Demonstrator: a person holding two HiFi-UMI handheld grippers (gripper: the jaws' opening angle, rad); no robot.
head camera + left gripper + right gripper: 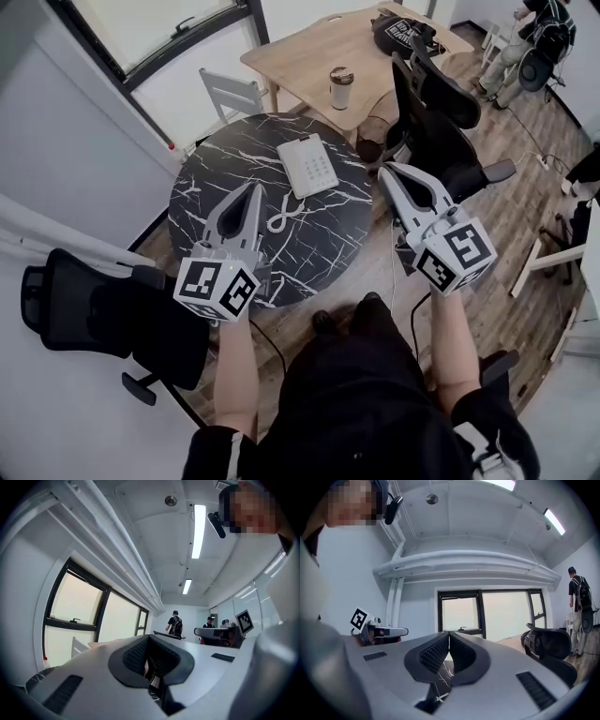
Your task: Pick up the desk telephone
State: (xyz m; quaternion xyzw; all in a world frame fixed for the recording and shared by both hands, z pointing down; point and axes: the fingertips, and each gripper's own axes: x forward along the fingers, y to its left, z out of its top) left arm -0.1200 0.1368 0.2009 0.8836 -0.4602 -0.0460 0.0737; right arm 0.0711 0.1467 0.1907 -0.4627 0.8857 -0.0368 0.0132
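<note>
A white desk telephone (308,165) lies flat on the round black marble table (206,192), its coiled cord (284,216) trailing toward me. My left gripper (253,190) hovers over the table's near left part, shut and empty, its tip a short way left of the cord. My right gripper (385,174) hangs off the table's right edge, shut and empty, right of the phone. Both point level. In the left gripper view the jaws (149,641) meet; the same in the right gripper view (449,639), with a sliver of marble below.
A black office chair (441,117) stands right of the table, behind my right gripper. Another black chair (89,305) is at near left. A wooden table (328,47) with a cup (340,87) lies beyond. A white chair (230,94) stands at the far side.
</note>
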